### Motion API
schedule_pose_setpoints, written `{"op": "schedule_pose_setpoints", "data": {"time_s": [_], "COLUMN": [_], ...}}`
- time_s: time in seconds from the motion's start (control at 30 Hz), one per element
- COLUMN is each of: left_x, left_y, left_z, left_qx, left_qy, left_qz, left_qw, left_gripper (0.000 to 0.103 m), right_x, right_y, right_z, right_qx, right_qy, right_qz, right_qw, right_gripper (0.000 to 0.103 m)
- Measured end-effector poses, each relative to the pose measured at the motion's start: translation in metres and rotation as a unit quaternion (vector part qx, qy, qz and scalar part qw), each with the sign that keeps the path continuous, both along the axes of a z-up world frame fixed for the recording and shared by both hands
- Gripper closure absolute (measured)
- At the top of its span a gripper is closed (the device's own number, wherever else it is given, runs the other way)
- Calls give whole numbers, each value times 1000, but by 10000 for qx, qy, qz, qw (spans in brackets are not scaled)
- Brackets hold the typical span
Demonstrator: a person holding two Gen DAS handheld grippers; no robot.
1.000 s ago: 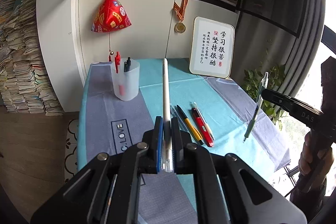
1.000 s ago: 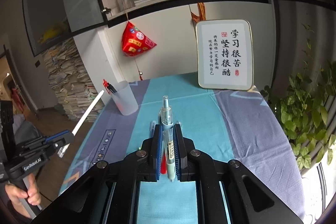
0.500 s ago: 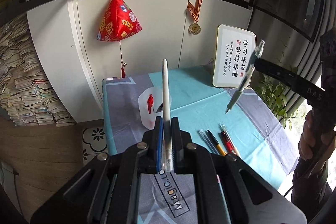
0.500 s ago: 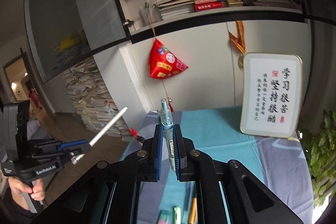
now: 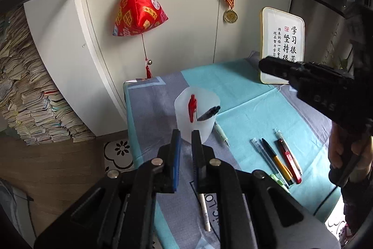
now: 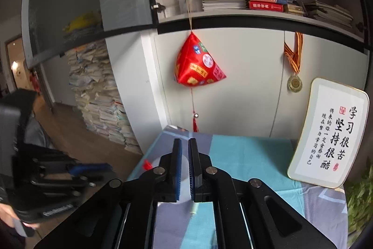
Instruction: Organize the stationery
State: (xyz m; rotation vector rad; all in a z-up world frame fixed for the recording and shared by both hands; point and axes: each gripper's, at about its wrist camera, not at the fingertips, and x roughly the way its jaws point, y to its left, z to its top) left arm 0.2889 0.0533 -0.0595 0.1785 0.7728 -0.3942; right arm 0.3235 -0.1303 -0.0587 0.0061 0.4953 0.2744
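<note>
Both pens dropped: white pen (image 5: 204,214) and green pen (image 5: 221,134) flank cup (image 5: 197,117).

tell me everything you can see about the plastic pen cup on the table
The pen cup is a frosted, translucent white plastic tumbler, wider at its wavy rim than at its base. It stands upright on the grey part of the tablecloth, near the table's back left corner. Inside lean a red pen and a black pen, both poking above the rim. A pale pen lies on the cloth by its base. Neither gripper touches it.
</note>
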Motion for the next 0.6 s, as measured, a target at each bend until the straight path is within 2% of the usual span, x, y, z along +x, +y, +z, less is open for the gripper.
{"op": "schedule_pose_setpoints", "data": {"time_s": [0.07, 0.13, 0.17, 0.3, 0.43, 0.5, 0.53, 0.6], "left_x": [-9, -16, -18, -26, -36, -37, -38, -39], "left_y": [10, 15, 16, 4, -13, -17, -18, -20], "left_z": [-15, -37, -50, -99, -125, -134, -135, -135], "left_qx": [-161, -279, -303, -184, 79, 194, 222, 309], "left_qy": [62, 212, 347, 932, 1109, 1143, 1087, 940], "left_qz": [105, 176, 234, 136, 25, 50, 68, 78], "left_qw": [9998, 9992, 9987, 9954, 9938, 9932, 9938, 9951], "left_gripper": [89, 74, 66, 66, 64, 54, 54, 52], "right_x": [23, 44, 52, 69, 78, 79, 79, 77], "right_y": [-13, -22, -24, -14, 9, 19, 21, 24], "right_z": [-30, -60, -72, -106, -125, -131, -133, -135], "right_qx": [273, 534, 573, 595, 207, 9, -29, -82], "right_qy": [735, 1438, 1649, 2327, 2647, 2693, 2695, 2701], "right_qz": [69, 126, 82, 279, 385, 382, 360, 301], "right_qw": [9969, 9881, 9846, 9703, 9633, 9623, 9623, 9623], "right_gripper": [99, 99, 99, 99, 98, 98, 98, 89]}}
